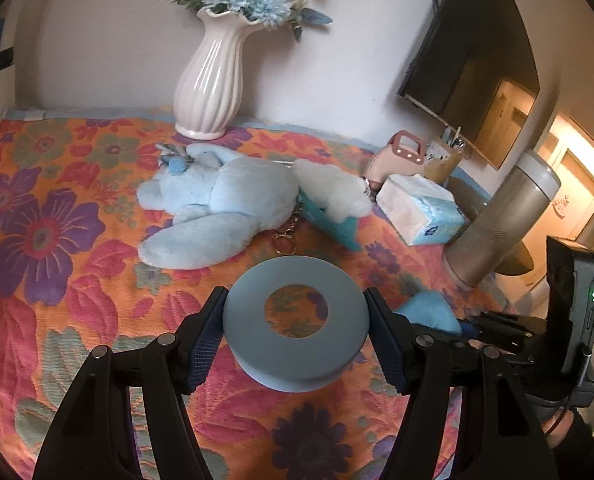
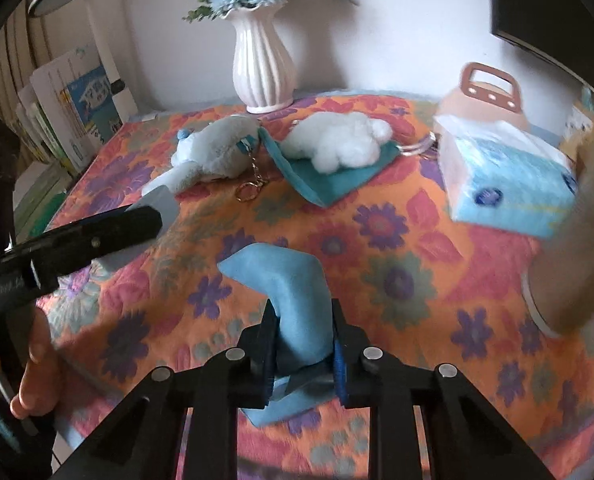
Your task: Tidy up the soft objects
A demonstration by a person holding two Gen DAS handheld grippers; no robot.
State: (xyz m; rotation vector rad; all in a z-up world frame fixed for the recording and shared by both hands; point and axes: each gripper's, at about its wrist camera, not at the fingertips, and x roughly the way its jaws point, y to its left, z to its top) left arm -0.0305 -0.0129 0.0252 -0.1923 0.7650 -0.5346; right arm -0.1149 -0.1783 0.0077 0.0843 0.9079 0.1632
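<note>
My left gripper (image 1: 295,334) is shut on a grey-blue foam ring (image 1: 253,320), held just above the flowered cloth. My right gripper (image 2: 303,350) is shut on a light blue soft cloth (image 2: 293,284), which bunches up between the jaws; it also shows in the left wrist view (image 1: 429,310). A light blue plush unicorn (image 1: 217,204) lies on its side at the back, with a key chain (image 1: 285,236). A white fluffy plush (image 2: 337,140) lies on a teal cloth (image 2: 337,180) beside it. The left gripper (image 2: 97,236) with the ring shows at the left of the right wrist view.
A white ribbed vase (image 1: 209,80) of blue flowers stands at the back by the wall. A tissue pack (image 2: 505,176), a pink handled box (image 2: 485,92) and a metal cylinder (image 1: 501,220) stand at the right. Books (image 2: 73,108) stand off the table's left edge.
</note>
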